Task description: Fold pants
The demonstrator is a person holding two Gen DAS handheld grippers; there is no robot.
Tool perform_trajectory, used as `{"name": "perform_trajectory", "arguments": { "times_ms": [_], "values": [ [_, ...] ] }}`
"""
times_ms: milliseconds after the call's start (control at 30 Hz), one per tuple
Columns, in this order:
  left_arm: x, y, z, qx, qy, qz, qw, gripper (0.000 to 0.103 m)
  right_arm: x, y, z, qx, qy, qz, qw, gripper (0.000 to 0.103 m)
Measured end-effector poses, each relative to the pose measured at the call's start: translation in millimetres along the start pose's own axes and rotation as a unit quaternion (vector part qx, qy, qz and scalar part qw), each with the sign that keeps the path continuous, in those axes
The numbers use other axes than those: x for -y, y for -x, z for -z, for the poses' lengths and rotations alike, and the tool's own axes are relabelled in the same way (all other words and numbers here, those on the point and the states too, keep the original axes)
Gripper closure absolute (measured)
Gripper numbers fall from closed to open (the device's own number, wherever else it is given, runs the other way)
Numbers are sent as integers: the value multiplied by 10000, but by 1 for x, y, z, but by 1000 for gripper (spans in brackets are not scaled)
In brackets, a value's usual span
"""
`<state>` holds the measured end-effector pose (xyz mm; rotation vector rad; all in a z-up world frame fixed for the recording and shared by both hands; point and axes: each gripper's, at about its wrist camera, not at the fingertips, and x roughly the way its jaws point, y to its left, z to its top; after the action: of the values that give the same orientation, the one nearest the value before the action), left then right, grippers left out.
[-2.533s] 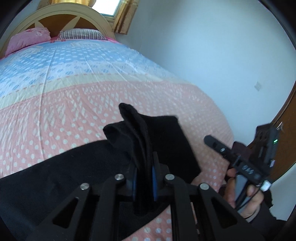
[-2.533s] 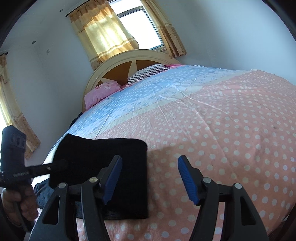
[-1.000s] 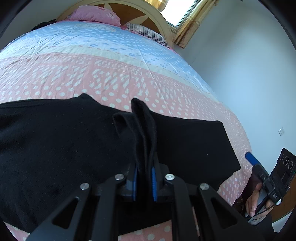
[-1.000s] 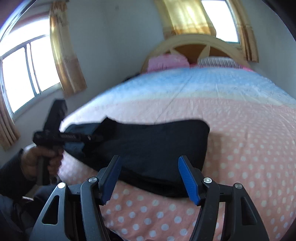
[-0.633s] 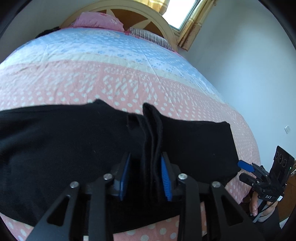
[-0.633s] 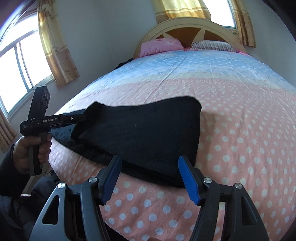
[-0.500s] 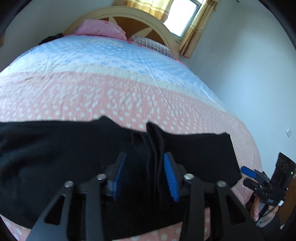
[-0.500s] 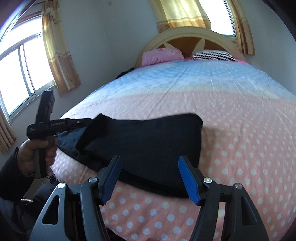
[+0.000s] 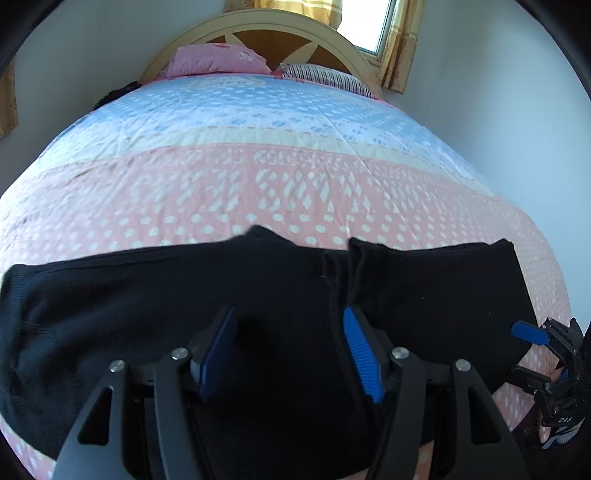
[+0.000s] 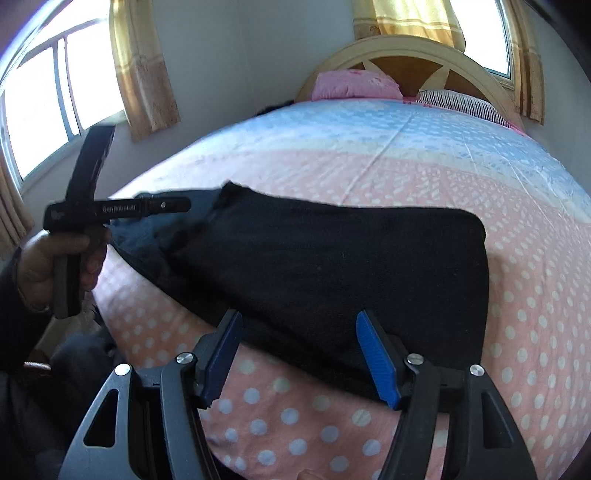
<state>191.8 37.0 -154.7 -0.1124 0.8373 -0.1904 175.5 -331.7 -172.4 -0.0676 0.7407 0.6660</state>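
Black pants (image 9: 147, 295) lie folded across the near end of the bed (image 9: 280, 177). My left gripper (image 9: 288, 347) hovers low over their middle, its jaws opening. A raised ridge of fabric (image 9: 347, 266) leans by the right-hand pad (image 9: 360, 350), and neither pad presses on it. In the right wrist view the pants (image 10: 332, 266) form a thick layered band. My right gripper (image 10: 299, 354) stands open at their near edge, cloth under its tips and nothing clamped. A hand (image 10: 55, 266) holds the left gripper (image 10: 181, 205) at the pants' left end. The right gripper (image 9: 543, 343) shows at the left wrist view's right edge.
The pink and blue dotted bedspread stretches to a pink pillow (image 9: 218, 61), a striped pillow (image 9: 325, 77) and a rounded headboard (image 9: 258, 33). Dark clothing (image 9: 114, 96) lies at the far left corner. A white wall (image 9: 517, 129) runs close along the right side; curtained windows (image 10: 44, 96) on the left.
The left jaws have opened and released the pinched fold of the pants, which has sunk towards the bed. The right gripper, still open, has come closer to the pants' near edge.
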Motion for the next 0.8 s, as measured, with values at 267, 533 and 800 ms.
{"name": "perform_trajectory", "arguments": {
  "times_ms": [267,533,800],
  "values": [
    [-101,65,9,434,142,-1102,9929,29,-21,1,-5,196,187,-101,9996,37],
    [-206,86,41,330,1504,-762,9851,32,-48,-10,-2,190,607,-117,9979,37],
    [-208,66,44,245,1776,-483,9826,50,-42,-6,0,262,418,-157,9987,37]
  ]
}}
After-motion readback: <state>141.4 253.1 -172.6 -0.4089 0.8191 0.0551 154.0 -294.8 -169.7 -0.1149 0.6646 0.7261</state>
